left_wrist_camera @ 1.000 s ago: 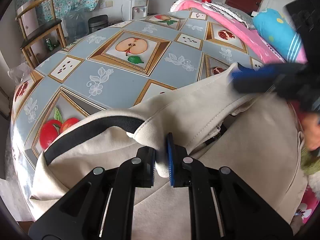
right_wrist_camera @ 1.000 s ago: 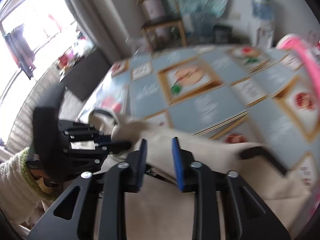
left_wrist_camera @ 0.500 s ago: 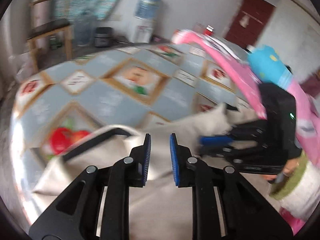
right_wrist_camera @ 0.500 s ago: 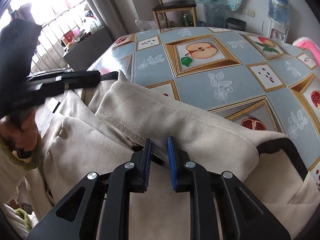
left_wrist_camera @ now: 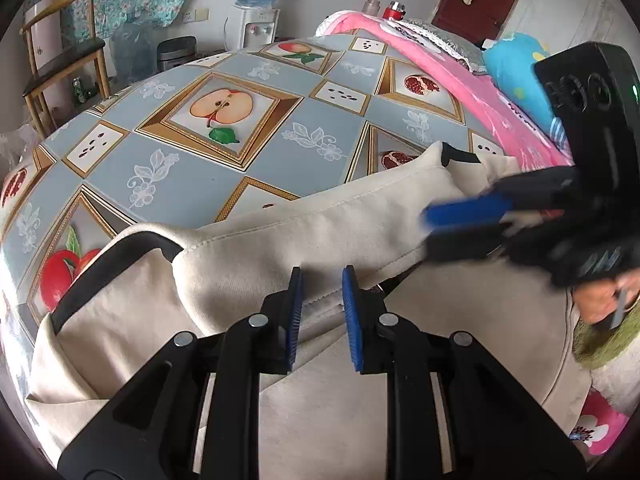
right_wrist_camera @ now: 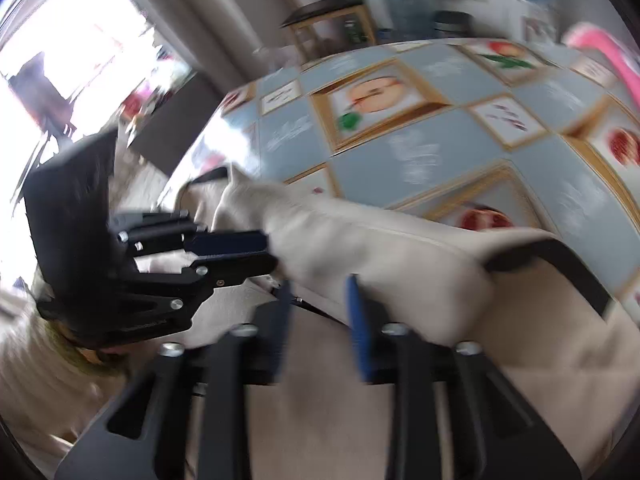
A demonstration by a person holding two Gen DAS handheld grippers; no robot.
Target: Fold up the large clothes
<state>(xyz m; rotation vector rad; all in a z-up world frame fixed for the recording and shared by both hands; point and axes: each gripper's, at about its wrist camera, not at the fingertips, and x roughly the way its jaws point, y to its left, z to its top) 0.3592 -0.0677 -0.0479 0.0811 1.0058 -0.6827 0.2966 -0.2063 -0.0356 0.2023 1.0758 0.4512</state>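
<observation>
A cream garment [left_wrist_camera: 320,232] with black trim [left_wrist_camera: 120,252] lies on the fruit-patterned table [left_wrist_camera: 200,168], a long fold of it laid across the body. My left gripper [left_wrist_camera: 320,312] hovers at the near edge of that fold, jaws slightly apart, pads clear of the cloth. My right gripper [left_wrist_camera: 428,228] comes in from the right at the fold's other end. In the blurred right wrist view the right gripper [right_wrist_camera: 320,316] has its jaws opening, the cream garment [right_wrist_camera: 400,256] just beyond them and unpinched. The left gripper [right_wrist_camera: 268,252] shows at the left there.
A pink blanket [left_wrist_camera: 460,76] and a blue pillow [left_wrist_camera: 516,64] lie along the table's far right side. A wooden chair [left_wrist_camera: 60,64] and a water dispenser [left_wrist_camera: 252,20] stand behind the table. A hand with a green cuff [left_wrist_camera: 600,300] holds the right gripper.
My left gripper let go of the cream fold it pinched and its jaws parted. The right jaws widened off the cloth. The fold now lies across the garment.
</observation>
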